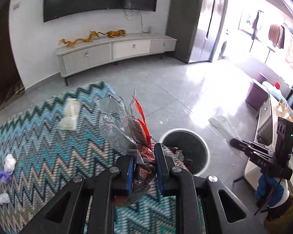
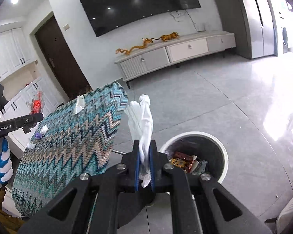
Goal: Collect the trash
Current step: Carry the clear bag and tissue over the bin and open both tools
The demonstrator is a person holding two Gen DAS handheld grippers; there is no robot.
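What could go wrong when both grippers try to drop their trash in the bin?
The left gripper holds a floppy clear-and-red plastic bag that is not over the bin; let go now, it may land on the zigzag cloth. The right gripper holds a light white tissue beside the bin's rim, so it might drift onto the floor.

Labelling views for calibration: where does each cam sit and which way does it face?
Left wrist: on the left gripper, looking down its fingers at the crumpled clear-and-red plastic wrapper it clamps, above the zigzag teal rug-covered table; the right gripper shows at right.
Right wrist: on the right gripper, clamping a white plastic bag; a blue-and-white gloved hand shows at left.
Shared: the white round trash bin, table, wall-mounted black TV.
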